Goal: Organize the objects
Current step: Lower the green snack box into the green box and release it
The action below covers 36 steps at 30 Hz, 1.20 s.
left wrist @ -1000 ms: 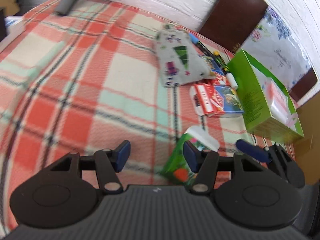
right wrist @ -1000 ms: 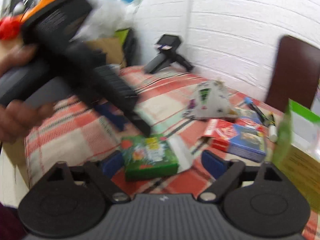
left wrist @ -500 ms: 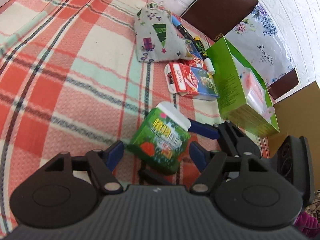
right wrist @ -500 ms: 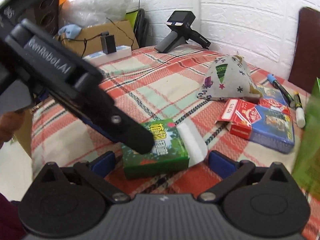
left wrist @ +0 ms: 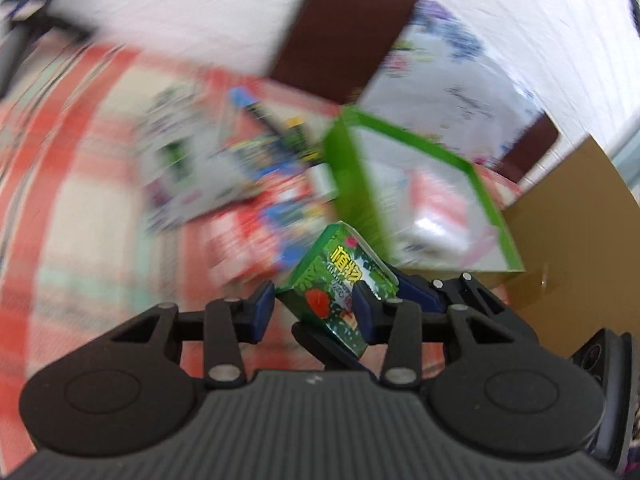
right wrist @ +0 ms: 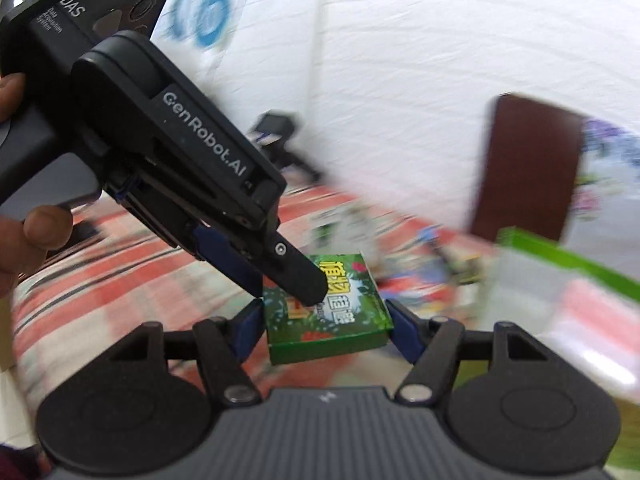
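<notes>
Green and glossy, the small card box [right wrist: 326, 306] is the sharpest thing in either view: a flat rectangular pack printed with leafy artwork, bold yellow characters across its top face, a red shape near one end and a plain darker green band along its near side. In the right wrist view it sits level between the two blue pads of the right tool [right wrist: 326, 322], which press against its left and right short sides, so that tool is pinching the box. It appears to be held above the checked red, cream and pale green cloth [right wrist: 100, 280] on the bench, though motion blur makes the gap hard to judge. The left tool [right wrist: 280, 264] reaches in from the upper left, held by a hand [right wrist: 28, 224], and one dark finger lies on the box's top face. In the left wrist view the same box [left wrist: 340, 280] stands tilted, its far end raised, and the left tool [left wrist: 314, 312] brackets it: the right blue pad overlaps its printed face, the left pad is just beside its edge, and whether that tool truly grips it I cannot tell. Behind, toward the bench's far right side, an open bright green carton [left wrist: 420, 200] with pale contents stands beside a brown cardboard panel [left wrist: 572, 240]. Other items near the far edge are smeared into colour, with a dark brown chair back [left wrist: 344, 36] against the white wall.
</notes>
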Each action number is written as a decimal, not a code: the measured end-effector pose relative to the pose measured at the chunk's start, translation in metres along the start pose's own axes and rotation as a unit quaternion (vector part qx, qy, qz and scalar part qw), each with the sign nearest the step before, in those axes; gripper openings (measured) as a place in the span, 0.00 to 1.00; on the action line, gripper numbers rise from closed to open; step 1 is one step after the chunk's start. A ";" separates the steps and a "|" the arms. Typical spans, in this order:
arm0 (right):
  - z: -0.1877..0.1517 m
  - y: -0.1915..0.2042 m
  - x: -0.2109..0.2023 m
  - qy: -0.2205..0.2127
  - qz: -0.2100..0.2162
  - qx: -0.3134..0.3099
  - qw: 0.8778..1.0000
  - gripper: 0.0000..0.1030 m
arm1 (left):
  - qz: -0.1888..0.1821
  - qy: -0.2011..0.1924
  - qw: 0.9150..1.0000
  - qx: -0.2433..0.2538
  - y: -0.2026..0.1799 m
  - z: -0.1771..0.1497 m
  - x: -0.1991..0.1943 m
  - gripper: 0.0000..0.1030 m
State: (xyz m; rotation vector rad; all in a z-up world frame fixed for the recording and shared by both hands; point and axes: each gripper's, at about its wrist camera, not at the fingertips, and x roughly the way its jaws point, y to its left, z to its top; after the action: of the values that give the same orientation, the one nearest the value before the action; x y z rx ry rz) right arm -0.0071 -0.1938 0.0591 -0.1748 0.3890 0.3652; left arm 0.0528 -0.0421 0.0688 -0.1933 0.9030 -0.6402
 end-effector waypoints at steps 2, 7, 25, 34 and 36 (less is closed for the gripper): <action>0.001 -0.024 -0.008 -0.014 -0.040 0.017 0.999 0.64 | -0.012 -0.001 0.999 0.035 -0.030 0.015 0.015 0.43; -0.007 -0.091 -0.028 -0.041 -0.137 0.079 0.987 0.64 | -0.049 0.004 0.992 0.118 -0.111 0.043 0.064 0.43; -0.038 -0.161 -0.038 -0.016 -0.269 0.154 0.951 0.86 | 0.066 -0.015 0.985 0.161 -0.135 0.046 0.117 0.58; -0.026 -0.154 -0.044 -0.020 -0.297 0.145 0.944 0.87 | 0.091 -0.048 0.991 0.087 -0.059 0.022 0.050 0.59; -0.015 -0.134 -0.049 -0.042 -0.255 0.134 0.957 0.87 | 0.116 -0.058 0.989 0.074 -0.036 0.014 0.034 0.59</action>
State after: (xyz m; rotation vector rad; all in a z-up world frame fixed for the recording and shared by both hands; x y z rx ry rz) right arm -0.0037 -0.3361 0.0776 0.0093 0.2913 -0.1904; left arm 0.0636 -0.0927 0.0693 0.0086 0.7499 -0.4716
